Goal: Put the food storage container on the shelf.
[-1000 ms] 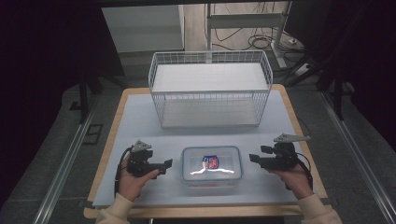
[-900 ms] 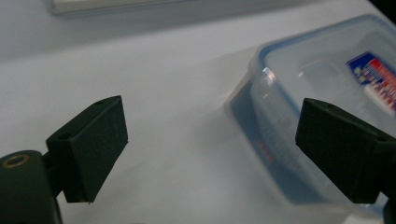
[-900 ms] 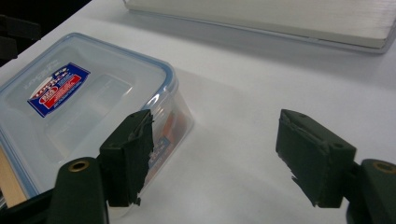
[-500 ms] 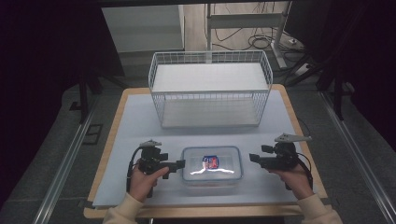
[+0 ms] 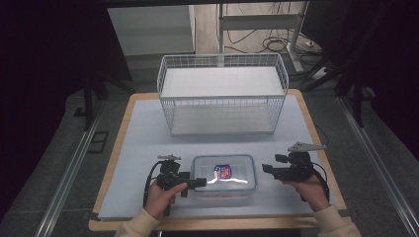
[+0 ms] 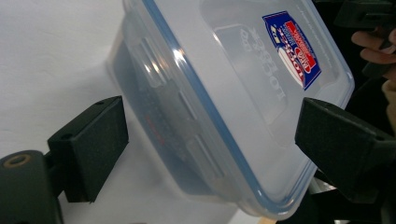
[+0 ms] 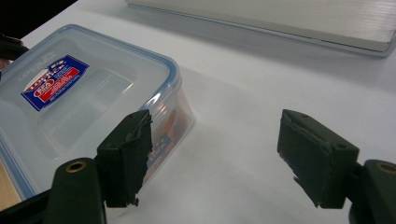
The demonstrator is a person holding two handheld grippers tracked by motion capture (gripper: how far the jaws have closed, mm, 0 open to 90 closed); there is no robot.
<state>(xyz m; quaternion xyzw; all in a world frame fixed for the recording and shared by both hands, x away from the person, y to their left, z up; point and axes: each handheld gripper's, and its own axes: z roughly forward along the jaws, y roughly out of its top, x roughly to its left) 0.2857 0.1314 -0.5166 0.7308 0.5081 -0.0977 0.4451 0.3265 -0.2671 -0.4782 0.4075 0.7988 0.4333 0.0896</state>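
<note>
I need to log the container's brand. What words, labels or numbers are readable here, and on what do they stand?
"LOCK&LOCK": embossed in the clear lid of the plastic container, beside its sticker, read with some doubt.
Blue and red sticker on the lid: print too small and blurred to read.
Red and blue label seen through the container's side wall: unreadable.

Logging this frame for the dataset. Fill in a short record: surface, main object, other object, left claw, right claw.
surface: white sheet over a wood-edged table
main object: clear plastic food container, blue-sealed lid on, red and blue label, near front edge
other object: white wire basket, behind the container
left claw: open, at the container's left end, jaws either side of that end in the left gripper view
right claw: open, just right of the container, apart from it
</note>
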